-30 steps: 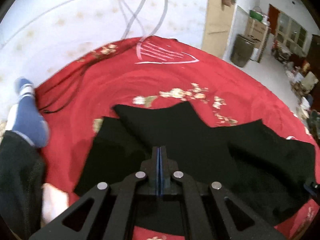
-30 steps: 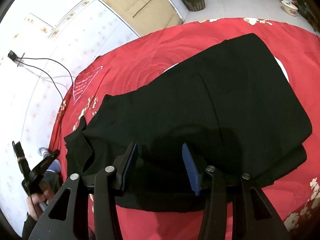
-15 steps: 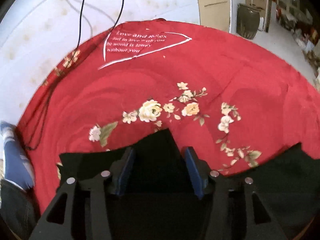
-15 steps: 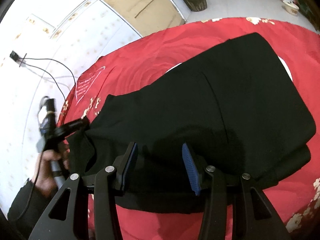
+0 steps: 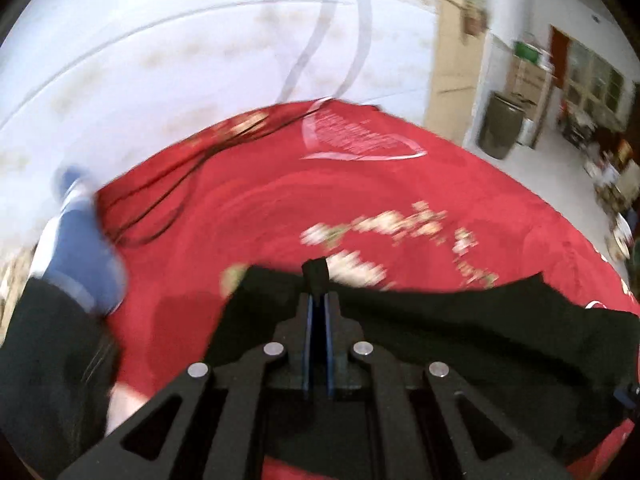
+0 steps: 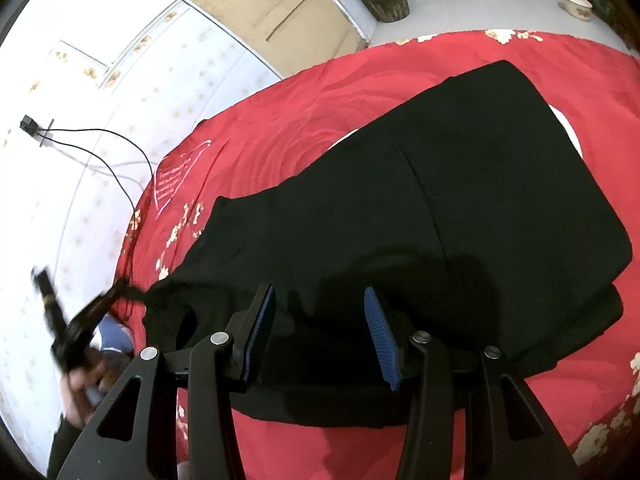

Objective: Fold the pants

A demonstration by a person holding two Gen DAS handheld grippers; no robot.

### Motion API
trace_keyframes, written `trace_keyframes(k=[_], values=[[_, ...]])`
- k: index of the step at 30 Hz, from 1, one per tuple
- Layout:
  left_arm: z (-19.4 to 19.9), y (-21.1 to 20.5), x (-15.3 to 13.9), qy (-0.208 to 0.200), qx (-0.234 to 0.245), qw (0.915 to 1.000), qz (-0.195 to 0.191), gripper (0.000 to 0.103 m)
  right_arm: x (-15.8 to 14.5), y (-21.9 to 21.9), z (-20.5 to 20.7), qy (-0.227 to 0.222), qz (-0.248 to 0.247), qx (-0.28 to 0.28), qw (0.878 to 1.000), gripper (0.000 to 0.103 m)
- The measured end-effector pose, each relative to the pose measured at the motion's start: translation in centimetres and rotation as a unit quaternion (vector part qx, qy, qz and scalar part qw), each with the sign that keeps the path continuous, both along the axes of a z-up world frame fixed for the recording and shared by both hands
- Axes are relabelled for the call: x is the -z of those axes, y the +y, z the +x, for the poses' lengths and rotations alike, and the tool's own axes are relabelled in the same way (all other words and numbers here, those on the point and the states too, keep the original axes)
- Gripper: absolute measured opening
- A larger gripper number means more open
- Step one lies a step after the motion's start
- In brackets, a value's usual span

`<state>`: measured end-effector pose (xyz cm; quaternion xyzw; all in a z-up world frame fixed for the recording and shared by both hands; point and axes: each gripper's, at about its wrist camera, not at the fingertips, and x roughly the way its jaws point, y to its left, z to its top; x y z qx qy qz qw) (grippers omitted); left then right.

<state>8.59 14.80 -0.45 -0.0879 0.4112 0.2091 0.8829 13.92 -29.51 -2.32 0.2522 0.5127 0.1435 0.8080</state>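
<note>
Fig.: L and R wrist views, pants fold in progress. The black pants (image 6: 420,232) lie spread on the red bedspread (image 6: 280,128), leg ends toward your L side. Your left claw (image 5: 317,312) is pinched tight on a tab of pant fabric at the hem, lifting it so that end can prob. be carried over the rest. Your right claw (image 6: 320,328), fingers apart and holding nothing, hovers just above the near edge, likely to pin or steady the cloth. Vs. 0.5 s ago: the L claw was spread around the hem; it has now closed and pulled back, w/ motion blur. The R claw is unchanged.
</note>
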Motion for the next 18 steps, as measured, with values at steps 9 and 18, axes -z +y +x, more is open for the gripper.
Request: trace_keyframes(k=[9,18], values=[[-4.1,4.4,5.6,0.064,-0.075,0.9927,-0.070,0.007,-0.4,0.6,-0.3,-0.007,-0.023,-0.009,1.000,0.047],[-4.4,3.7,5.7,0.121,-0.097,0.9879,-0.008,0.014,-0.6,1.0,-0.5,0.019,-0.054,-0.020,0.998,0.047]])
